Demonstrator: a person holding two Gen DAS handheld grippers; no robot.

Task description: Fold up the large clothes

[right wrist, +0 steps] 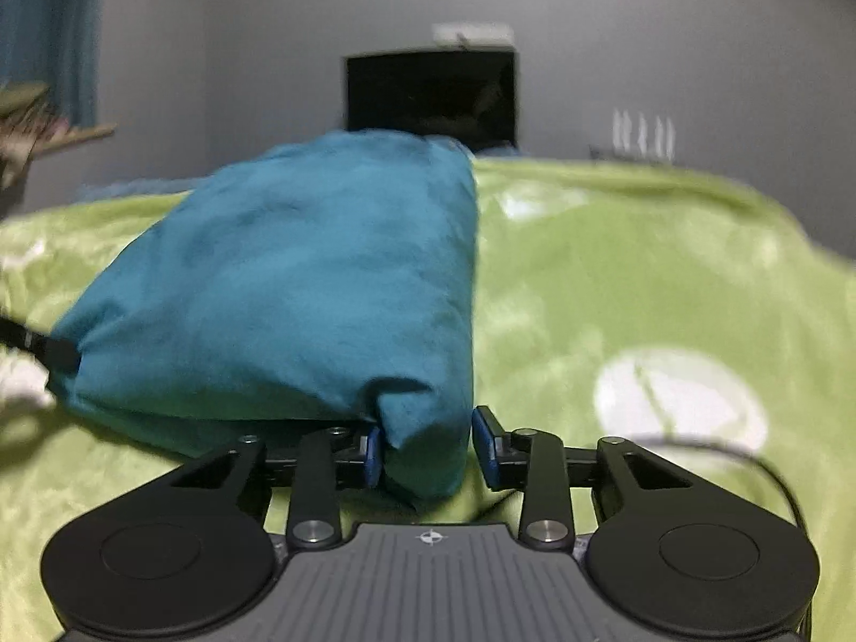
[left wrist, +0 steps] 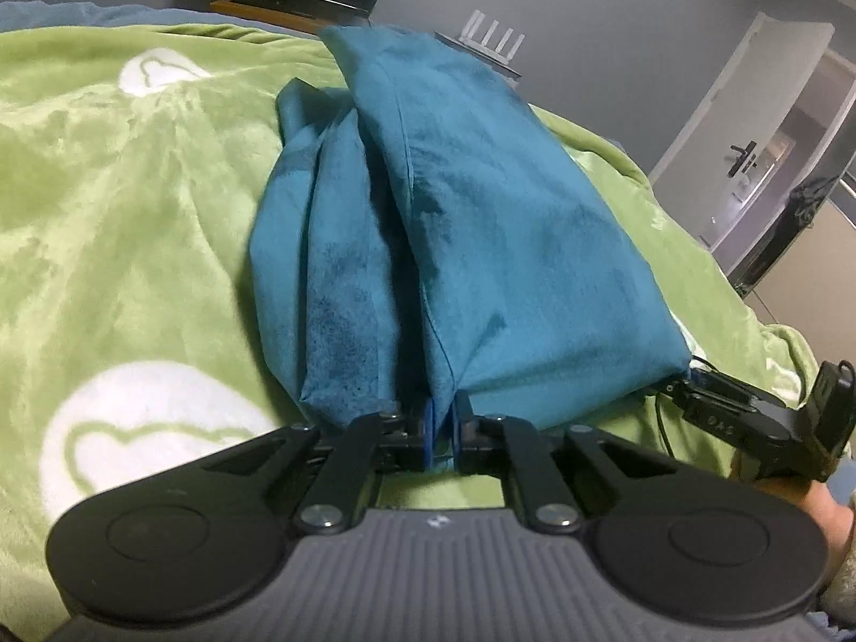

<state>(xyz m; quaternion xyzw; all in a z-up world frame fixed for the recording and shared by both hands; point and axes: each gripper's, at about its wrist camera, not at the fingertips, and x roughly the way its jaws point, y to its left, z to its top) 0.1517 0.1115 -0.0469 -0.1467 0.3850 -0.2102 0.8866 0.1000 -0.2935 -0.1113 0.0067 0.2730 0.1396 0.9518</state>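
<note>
1. On the bed, seen from the left wrist, the teal garment (left wrist: 455,224) lies bunched on the green blanket (left wrist: 134,214). Its long axis runs straight away from the camera, toward the far wall. The left gripper (left wrist: 442,428) sits at the near end of the cloth, its fingers (left wrist: 428,430) pinched nearly together on a thin hem that rises directly between them. So the cloth lies dead ahead of this hand and is already held. The right gripper (left wrist: 690,382) shows at the garment's near right corner, just beside the cloth edge, with part of a hand (left wrist: 826,508) behind it.

2. From the right wrist, blurred as it is, the same teal garment (right wrist: 299,278) fills the left and centre, heaped on the green blanket (right wrist: 642,267). A rolled near corner of it hangs down between the fingers (right wrist: 372,455) of the right gripper (right wrist: 430,452). They stand part open: the left pad touches the fold, while a gap shows at the right pad, so I judge the cloth is not yet clamped. A dark part at the far left edge looks like the left gripper (right wrist: 53,353), at the cloth's other near corner.

3. Both hands sit at the near edge, so the fold probably carries that edge away along the long axis. The right hand must close first.
</note>
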